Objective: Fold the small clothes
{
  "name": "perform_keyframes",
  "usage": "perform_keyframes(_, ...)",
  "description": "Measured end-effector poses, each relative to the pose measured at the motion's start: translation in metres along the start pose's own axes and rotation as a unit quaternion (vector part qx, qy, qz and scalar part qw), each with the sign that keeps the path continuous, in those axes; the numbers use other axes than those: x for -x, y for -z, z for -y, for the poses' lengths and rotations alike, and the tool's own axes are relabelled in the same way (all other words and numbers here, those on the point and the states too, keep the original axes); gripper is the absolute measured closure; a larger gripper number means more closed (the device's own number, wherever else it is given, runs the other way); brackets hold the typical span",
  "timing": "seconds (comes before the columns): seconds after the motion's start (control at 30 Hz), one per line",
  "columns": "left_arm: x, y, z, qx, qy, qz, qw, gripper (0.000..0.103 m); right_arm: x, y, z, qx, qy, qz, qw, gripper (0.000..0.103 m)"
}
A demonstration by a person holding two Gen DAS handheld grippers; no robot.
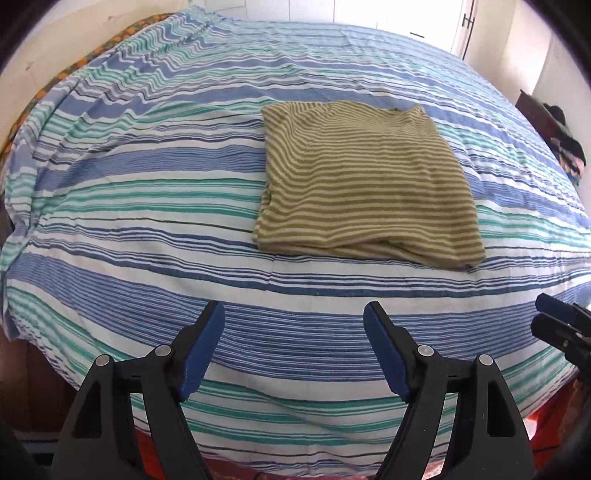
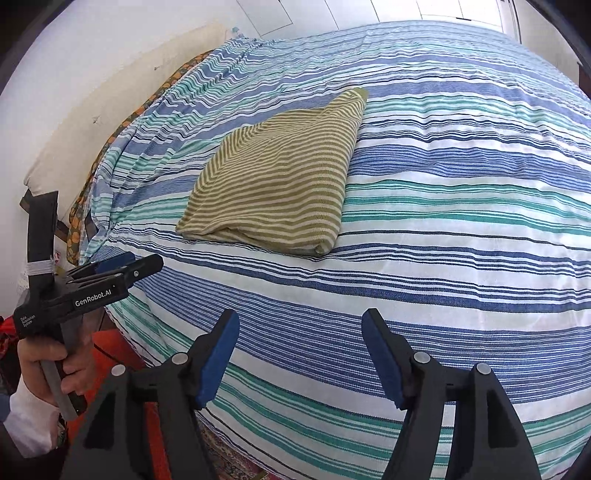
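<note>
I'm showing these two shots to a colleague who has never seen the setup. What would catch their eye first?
First, the olive striped garment, folded into a neat rectangle and lying alone in the middle of the bed's blue, teal and white striped sheet. Next, the open left gripper and open right gripper, both empty, over the near edge of the bed and short of the garment. In the right wrist view, a hand holds the left gripper's handle at the lower left.

Bright daylight from top right, blown-out wall point(image 1: 424, 14) (glare); soft shadows; strong fisheye bending, dark vignette corners; both views sharp.
</note>
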State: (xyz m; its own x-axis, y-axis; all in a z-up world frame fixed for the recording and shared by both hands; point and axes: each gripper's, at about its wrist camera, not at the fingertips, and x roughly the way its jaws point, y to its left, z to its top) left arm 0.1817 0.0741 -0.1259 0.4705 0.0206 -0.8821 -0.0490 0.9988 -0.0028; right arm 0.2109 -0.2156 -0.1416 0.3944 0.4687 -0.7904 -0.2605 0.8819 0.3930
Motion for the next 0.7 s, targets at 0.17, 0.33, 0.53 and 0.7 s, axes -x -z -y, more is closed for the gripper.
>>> perform_keyframes(0.17,0.011,-0.006,-0.02,0.005,0.044,-0.004,0.999,0.023,0.01,-0.011,0.012,-0.034,-0.011,0.017,0.999,0.032)
perform_keyframes(0.33,0.035,-0.009,-0.016,0.001,0.051,0.011,0.9986,0.019,0.017,-0.021,0.003,-0.036,0.004,0.017,0.999,0.029)
perform_keyframes(0.53,0.07,-0.001,0.003,0.005,-0.03,0.085,0.9959,0.005,0.04,-0.032,-0.044,0.032,0.107,0.033,0.993,0.009)
perform_keyframes(0.7,0.084,0.005,0.015,0.004,-0.069,0.091,0.9934,0.005,0.057,-0.035,-0.057,0.034,0.125,0.034,0.991,0.009)
